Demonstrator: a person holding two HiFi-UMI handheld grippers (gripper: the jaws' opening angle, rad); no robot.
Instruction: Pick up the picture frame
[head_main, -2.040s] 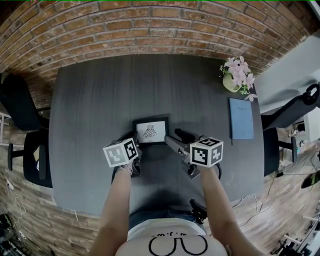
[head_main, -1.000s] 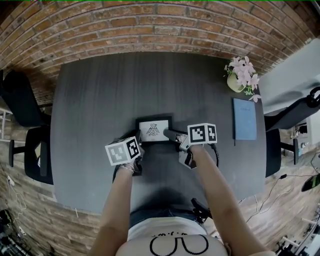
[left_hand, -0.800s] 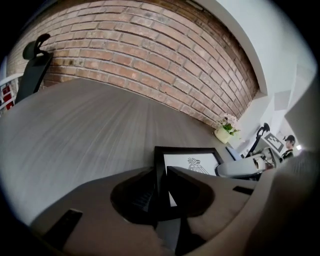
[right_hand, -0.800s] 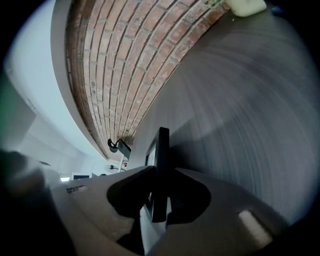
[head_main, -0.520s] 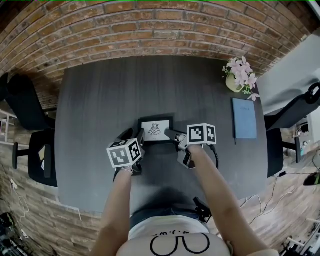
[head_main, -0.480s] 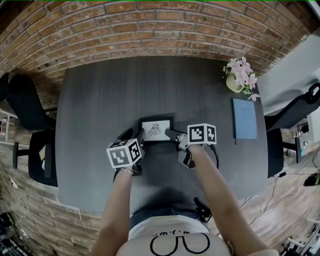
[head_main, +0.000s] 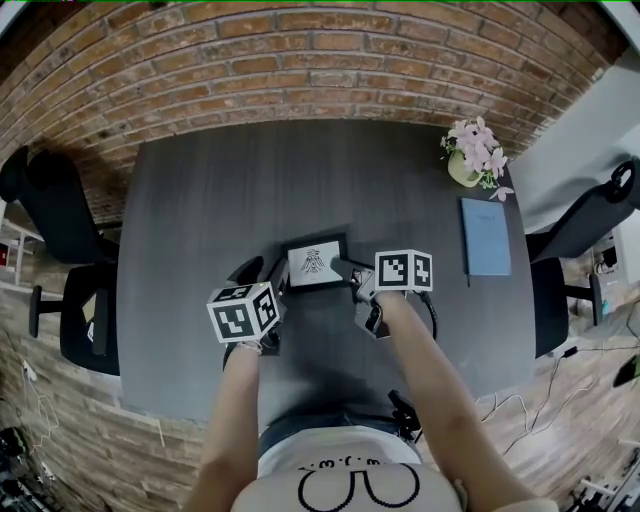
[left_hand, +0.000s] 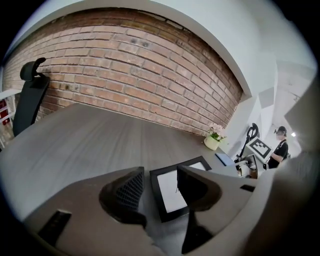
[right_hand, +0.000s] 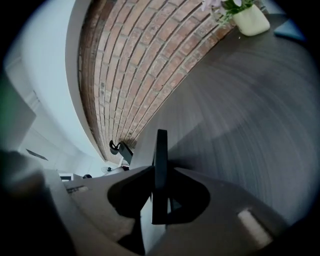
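Observation:
The picture frame, black with a white print, lies near the middle of the dark grey table. My right gripper is shut on the frame's right edge. In the right gripper view the frame stands edge-on between the pads of the right gripper. My left gripper hangs open just off the frame's left side, a little above the table. In the left gripper view the frame shows beyond the spread jaws of the left gripper, which touch nothing.
A pot of pink flowers and a blue notebook sit at the table's right end. Office chairs stand at the left and right. A brick wall runs behind the table.
The right gripper reached the frame's right edge and shut on it. The left gripper let go at the frame's left side, opened wide and rose.

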